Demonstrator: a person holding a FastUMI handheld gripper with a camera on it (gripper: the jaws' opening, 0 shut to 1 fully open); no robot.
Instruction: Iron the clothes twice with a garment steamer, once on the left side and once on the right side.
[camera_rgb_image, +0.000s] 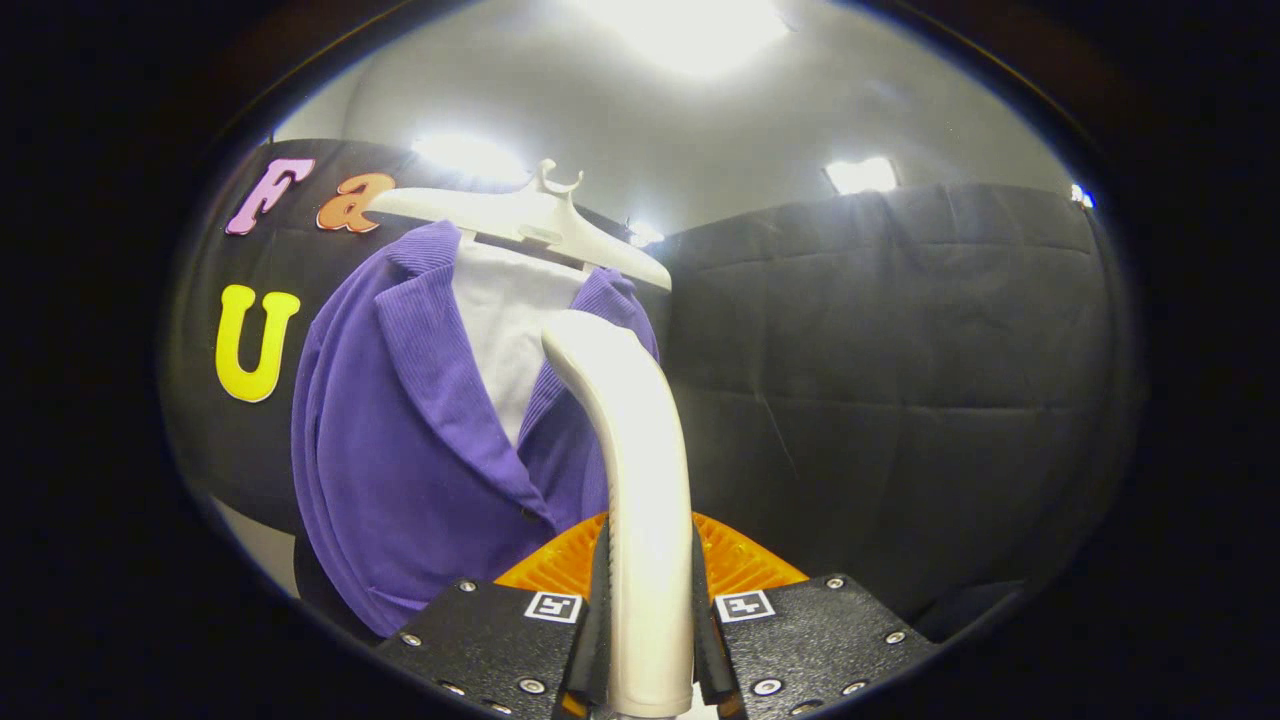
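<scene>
Fingers of gripper clamp white steamer handle betw. both pads. Purple jacket hangs on hanger just ahead. We judge pass 1 pending; next, bring steamer head onto jacket's left side.

The gripper sits at the bottom centre of the frame. The steamer stands between its two fingers, both pressing on the handle, and rises toward frame centre, curving left at its top. The jacket hangs left of centre, beyond the fingers and behind the steamer's upper end. The hanger sits on top of the jacket, at upper centre-left. The shirt lies inside the jacket's open front, directly below the hanger.
</scene>
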